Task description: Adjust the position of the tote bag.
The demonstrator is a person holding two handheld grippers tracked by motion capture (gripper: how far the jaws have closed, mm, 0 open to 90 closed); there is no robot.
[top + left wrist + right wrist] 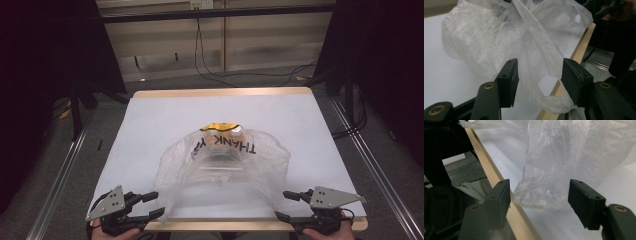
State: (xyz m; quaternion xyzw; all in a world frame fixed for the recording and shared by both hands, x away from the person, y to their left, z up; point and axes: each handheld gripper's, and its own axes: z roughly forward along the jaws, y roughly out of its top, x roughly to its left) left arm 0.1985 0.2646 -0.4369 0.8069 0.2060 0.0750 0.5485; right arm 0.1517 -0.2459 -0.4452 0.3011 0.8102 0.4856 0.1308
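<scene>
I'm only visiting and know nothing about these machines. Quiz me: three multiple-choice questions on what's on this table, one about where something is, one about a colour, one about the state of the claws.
1. Where does the plastic bag lie?
A. on the floor beside the table
B. on the white table top, reaching its near edge
C. hanging from the bar at the back

2. What colour is the lettering on the bag?
A. black
B. red
C. green

3. How do the left claw and the right claw stand?
A. both open
B. both shut on the bag
C. left shut, right open

Answers: 1 B, the bag spreads over the table's middle to the wooden edge nearest the person. 2 A, the printed letters read dark black. 3 A, each gripper view shows a wide gap between the jaws, with bag film in front.
</scene>
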